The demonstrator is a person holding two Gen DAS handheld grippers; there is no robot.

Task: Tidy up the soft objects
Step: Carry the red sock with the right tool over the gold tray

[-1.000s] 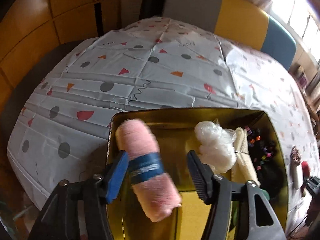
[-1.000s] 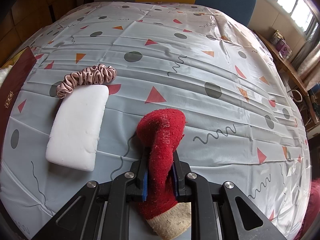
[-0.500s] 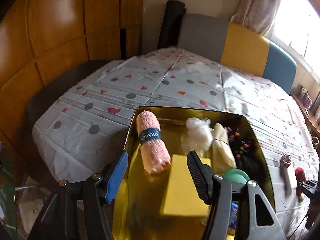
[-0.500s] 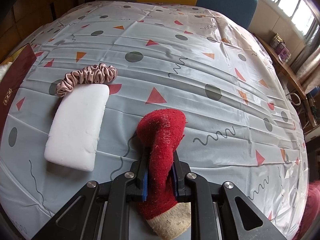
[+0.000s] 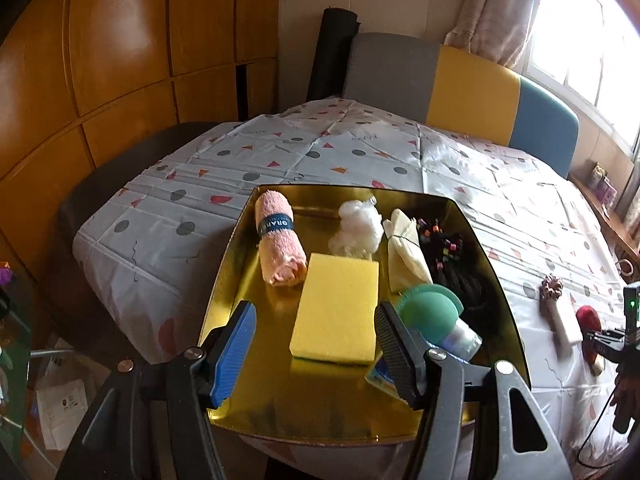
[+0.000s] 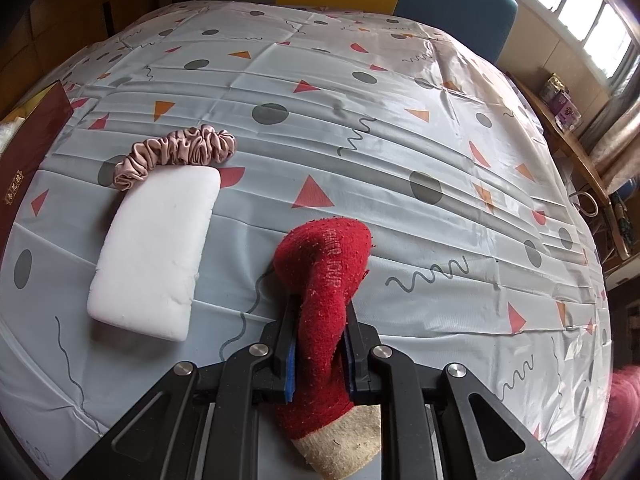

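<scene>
The right claw [image 6: 320,344] is clenched on a red sock [image 6: 326,280], its blue pads pinching the fuzzy knit at mid-length. The beige cuff end hangs nearest the camera, while the rounded red end, with faint lettering knitted in, droops onto the patterned tablecloth [image 6: 400,140] of the desk. To its left lies a white foam block [image 6: 154,252], and touching the block's far end is a ruched pink scrunchie [image 6: 176,152].

The left claw [image 5: 316,344] stands released with nothing between its pads, hovering over the near edge of a gold tray [image 5: 256,360]. In the tray, nearest, lie a yellow sponge [image 5: 336,308] and a green round-topped item [image 5: 430,312]. Beyond them are a rolled pink towel [image 5: 278,240] with a dark band, a white fluffy wad [image 5: 356,228], a cream cloth bundle [image 5: 406,248] and a black mass with coloured beads [image 5: 452,256].
</scene>
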